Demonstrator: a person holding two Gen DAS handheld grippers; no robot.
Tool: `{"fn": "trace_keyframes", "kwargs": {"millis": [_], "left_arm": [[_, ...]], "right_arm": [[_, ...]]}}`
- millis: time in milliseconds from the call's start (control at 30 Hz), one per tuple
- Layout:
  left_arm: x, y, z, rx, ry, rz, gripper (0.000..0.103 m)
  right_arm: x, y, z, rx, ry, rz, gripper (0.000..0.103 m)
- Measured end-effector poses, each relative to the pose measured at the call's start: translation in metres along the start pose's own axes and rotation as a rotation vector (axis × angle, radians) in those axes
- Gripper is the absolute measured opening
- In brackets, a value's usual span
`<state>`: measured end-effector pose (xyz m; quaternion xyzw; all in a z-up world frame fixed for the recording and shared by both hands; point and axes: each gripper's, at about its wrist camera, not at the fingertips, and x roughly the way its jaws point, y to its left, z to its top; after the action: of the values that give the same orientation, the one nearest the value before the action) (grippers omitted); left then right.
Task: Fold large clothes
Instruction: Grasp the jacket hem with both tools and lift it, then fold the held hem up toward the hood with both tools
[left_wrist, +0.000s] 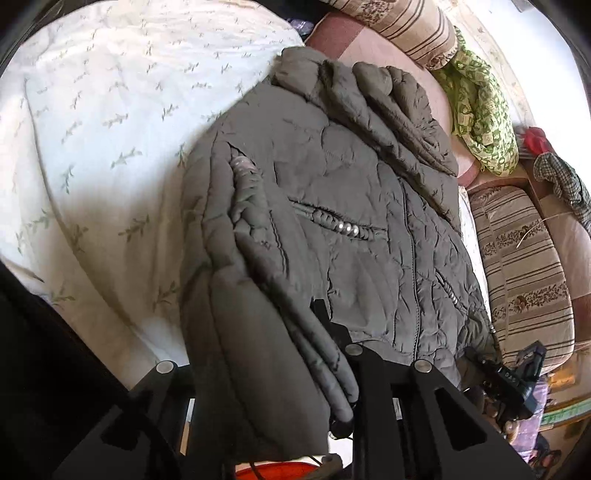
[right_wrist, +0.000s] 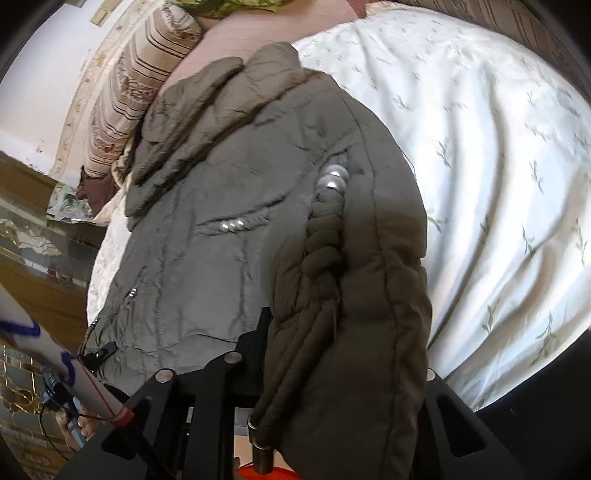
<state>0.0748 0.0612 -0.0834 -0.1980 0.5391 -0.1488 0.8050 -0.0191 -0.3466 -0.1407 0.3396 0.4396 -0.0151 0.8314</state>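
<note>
A grey-olive quilted jacket (left_wrist: 332, 192) lies on a white bedspread (left_wrist: 96, 122), zipper side up, collar at the far end. It also shows in the right wrist view (right_wrist: 229, 206). My left gripper (left_wrist: 295, 354) is shut on a folded side panel of the jacket, which drapes thickly between its fingers; the left finger is hidden under the fabric. My right gripper (right_wrist: 325, 354) is shut on the jacket's braided, pearl-trimmed edge (right_wrist: 328, 221), with padded fabric bunched over its right finger.
Striped cushions (left_wrist: 524, 266) and a green patterned cloth (left_wrist: 480, 110) lie along the sofa back. A checked cloth (left_wrist: 565, 181) hangs at the right. The white leaf-print bedspread (right_wrist: 498, 184) spreads wide beside the jacket. A tiled floor (right_wrist: 33, 258) lies beyond the bed edge.
</note>
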Motion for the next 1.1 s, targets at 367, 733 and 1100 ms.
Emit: {"fn": "trace_keyframes", "kwargs": {"millis": [367,733,1100], "left_arm": [[0.006,-0.01,-0.004,0.062,0.003,0.1,0.02],[-0.005,-0.015,-0.006,0.082,-0.036,0.105,0.017],[-0.045,-0.032,-0.003,0.106,-0.117,0.075,0.017]], "right_arm": [[0.01,-0.004,-0.008,0.014,-0.004,-0.033,0.048],[0.003,0.004,-0.007,0.032,-0.022,0.023,0.021],[-0.032,0.028,-0.002,-0.013,-0.094,0.077,0.019]]}}
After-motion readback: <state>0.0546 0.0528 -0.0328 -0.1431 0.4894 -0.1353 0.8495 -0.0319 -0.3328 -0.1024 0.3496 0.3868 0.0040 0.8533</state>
